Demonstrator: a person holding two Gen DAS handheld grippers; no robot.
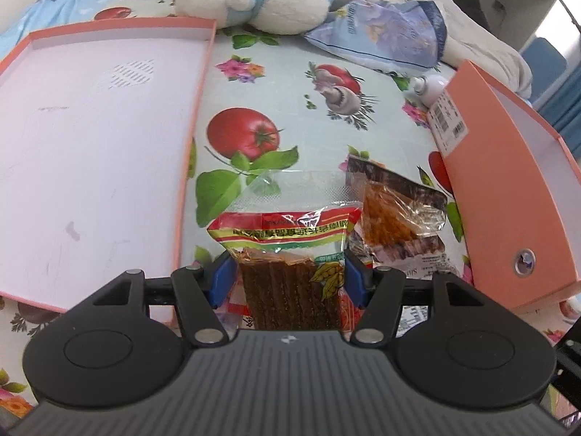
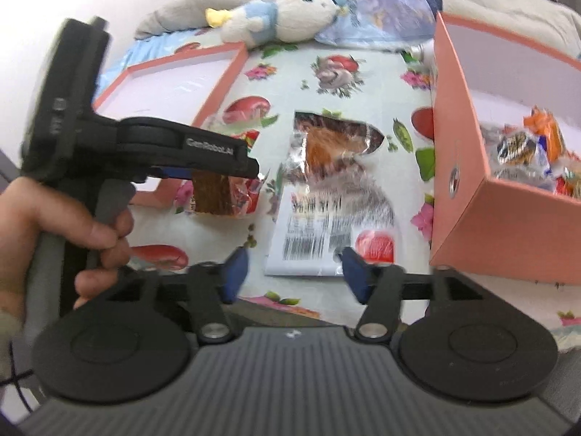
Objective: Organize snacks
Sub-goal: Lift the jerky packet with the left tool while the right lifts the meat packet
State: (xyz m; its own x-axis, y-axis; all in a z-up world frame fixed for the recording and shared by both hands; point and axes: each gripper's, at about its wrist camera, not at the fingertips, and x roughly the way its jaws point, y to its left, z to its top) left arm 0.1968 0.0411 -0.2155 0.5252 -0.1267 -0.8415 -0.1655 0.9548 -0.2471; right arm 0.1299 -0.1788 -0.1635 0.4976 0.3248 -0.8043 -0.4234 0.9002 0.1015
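Observation:
My left gripper (image 1: pixel 287 278) is shut on a red-and-green packet of brown snack sticks (image 1: pixel 287 254), its blue pads against both sides. The right wrist view shows this gripper (image 2: pixel 247 172) from the side, with the stick packet (image 2: pixel 214 192) under its finger. A second packet (image 2: pixel 326 189), clear with orange strips and a white barcode back, lies flat on the cloth. My right gripper (image 2: pixel 295 274) stands open at the near edge of that packet, pads off it. A salmon box (image 2: pixel 508 210) on the right holds several wrapped snacks (image 2: pixel 526 149).
The shallow salmon lid (image 1: pixel 196 109) lies on the left of the fruit-print cloth (image 1: pixel 290 101). At the back lie a plush duck (image 1: pixel 254 0), a blue bag (image 1: pixel 392 32), a white bottle (image 1: pixel 432 87) and a grey blanket. A person's hand (image 2: pixel 54 225) grips the left gripper's handle.

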